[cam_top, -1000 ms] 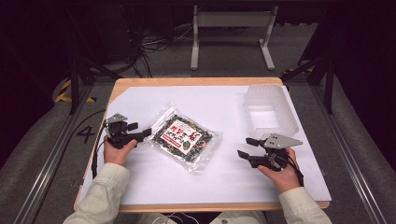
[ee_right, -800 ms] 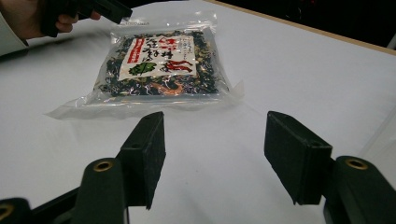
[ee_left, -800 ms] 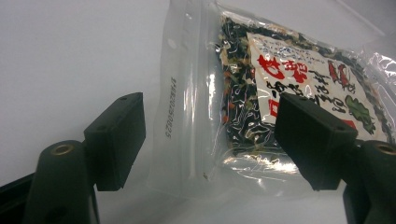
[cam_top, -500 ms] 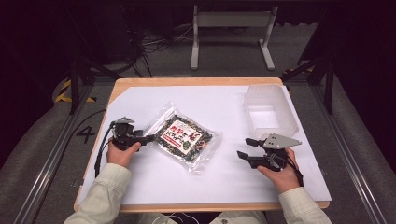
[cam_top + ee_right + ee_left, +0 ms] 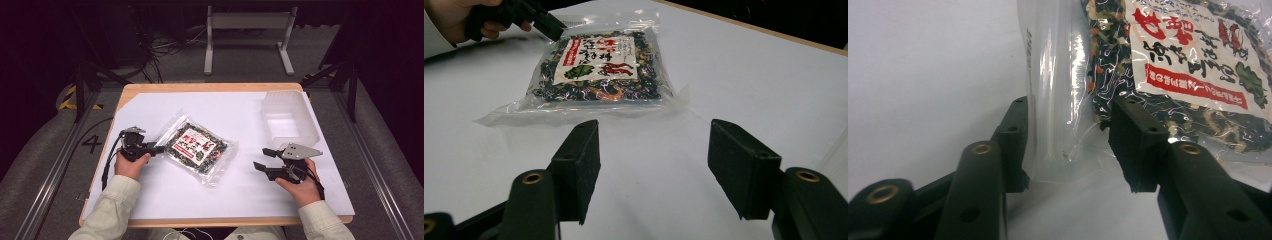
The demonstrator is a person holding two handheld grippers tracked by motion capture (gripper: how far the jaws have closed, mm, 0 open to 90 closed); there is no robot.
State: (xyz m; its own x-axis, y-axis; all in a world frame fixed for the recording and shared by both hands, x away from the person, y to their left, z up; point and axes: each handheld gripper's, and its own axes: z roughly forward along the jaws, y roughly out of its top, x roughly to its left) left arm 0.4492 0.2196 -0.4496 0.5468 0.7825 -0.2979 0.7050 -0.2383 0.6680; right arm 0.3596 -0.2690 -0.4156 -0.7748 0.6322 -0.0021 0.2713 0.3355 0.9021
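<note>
A clear bag of dark dried greens with a white and red label (image 5: pixel 197 147) lies flat on the white sheet, left of centre. My left gripper (image 5: pixel 159 148) rests on the sheet at the bag's left corner. In the left gripper view its jaws (image 5: pixel 1070 145) have just been closing. The bag's clear sealed edge (image 5: pixel 1058 100) lies between them, with a gap still showing, so the gripper is open. My right gripper (image 5: pixel 260 158) sits open on the sheet to the right, with nothing between its jaws (image 5: pixel 654 165). It faces the bag (image 5: pixel 599 65) from a short distance.
A translucent plastic bin (image 5: pixel 307 125) stands at the back right of the table. The white sheet (image 5: pixel 200 200) covers most of the wooden tabletop (image 5: pixel 210 220). A person's sleeves come in from the bottom edge. Dark floor, cables and a metal stand lie beyond.
The left gripper's jaws have drawn closer together around the bag's left corner. The bag and the right gripper have stayed where they were.
</note>
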